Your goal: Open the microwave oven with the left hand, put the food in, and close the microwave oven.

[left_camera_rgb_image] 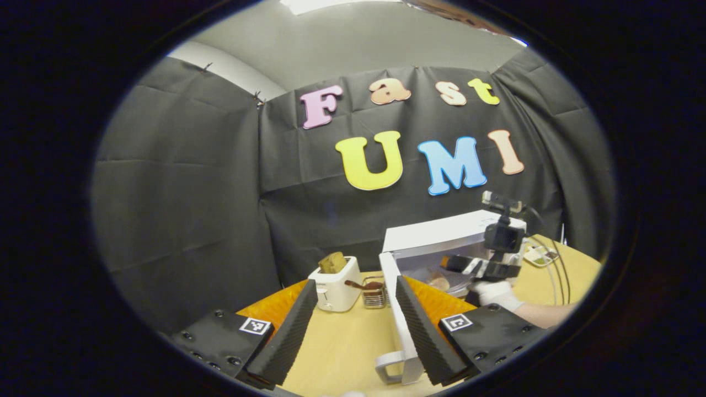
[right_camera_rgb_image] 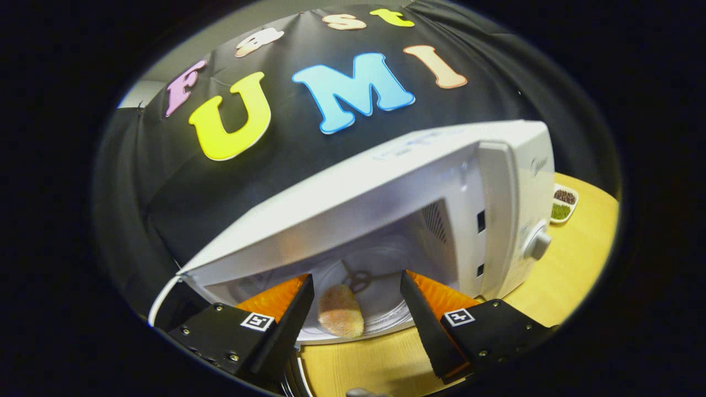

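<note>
1. White and wide open, the microwave (right_camera_rgb_image: 397,204) stands on the wooden table (right_camera_rgb_image: 573,275), with its door (left_camera_rgb_image: 398,314) swung out toward the left tool (left_camera_rgb_image: 353,325).
2. The food (right_camera_rgb_image: 340,310), a browned bun, lies on the glass plate (right_camera_rgb_image: 380,314) inside the cavity, between the right tool's (right_camera_rgb_image: 358,309) spread fingers; neither finger appears to touch it.
3. The left tool is spread wide and empty, with the door edge just beside its right finger.
4. Judged from this, loading looks finished. The next move calls for drawing the right tool clear of the opening, then pushing the door shut.
</note>
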### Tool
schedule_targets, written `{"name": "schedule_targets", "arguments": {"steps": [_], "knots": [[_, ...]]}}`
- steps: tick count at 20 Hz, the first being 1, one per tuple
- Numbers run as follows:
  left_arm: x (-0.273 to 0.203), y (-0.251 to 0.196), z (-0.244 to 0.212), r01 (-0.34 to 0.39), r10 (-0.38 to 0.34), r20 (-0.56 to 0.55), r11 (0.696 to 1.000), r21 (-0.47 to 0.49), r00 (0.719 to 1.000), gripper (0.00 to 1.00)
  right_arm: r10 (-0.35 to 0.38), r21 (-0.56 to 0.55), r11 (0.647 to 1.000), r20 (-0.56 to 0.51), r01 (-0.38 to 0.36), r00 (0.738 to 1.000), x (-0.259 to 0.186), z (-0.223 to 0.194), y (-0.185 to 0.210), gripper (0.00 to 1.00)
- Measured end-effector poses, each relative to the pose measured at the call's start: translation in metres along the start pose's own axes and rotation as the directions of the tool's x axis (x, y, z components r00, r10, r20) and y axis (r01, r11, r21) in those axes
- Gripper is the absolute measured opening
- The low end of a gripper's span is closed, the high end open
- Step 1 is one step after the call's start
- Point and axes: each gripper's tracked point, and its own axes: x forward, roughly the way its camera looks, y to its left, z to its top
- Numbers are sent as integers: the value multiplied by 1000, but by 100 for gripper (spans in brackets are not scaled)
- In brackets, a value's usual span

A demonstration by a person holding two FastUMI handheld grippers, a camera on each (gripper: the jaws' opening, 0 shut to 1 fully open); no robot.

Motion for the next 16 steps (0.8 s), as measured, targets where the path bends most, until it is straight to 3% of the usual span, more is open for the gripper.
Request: {"name": "schedule_targets", "arguments": {"steps": [4,8,9,10,14,16], "knots": [[-13,26,-20,-43,42,-24,999,-33,999,99,79,-84,993,-8,-79,997,-77,64,-6,96],[-23,35,-69,-43,37,-94,997,-62,995,100,144,-192,972,32,-135,989,-160,131,-15,96],[-24,34,-77,-18,12,-81,997,-69,997,96,156,-226,964,58,-139,986,-179,146,-17,96],[-28,33,-85,-14,7,-81,997,-78,997,100,171,-258,955,77,-146,982,-198,159,-19,96],[-30,35,-142,-6,-4,-147,998,-65,989,96,197,-337,930,123,-145,973,-260,182,-30,96],[-33,28,-163,9,-20,-166,998,-68,986,100,189,-366,921,114,-136,975,-275,183,-36,96]]}}
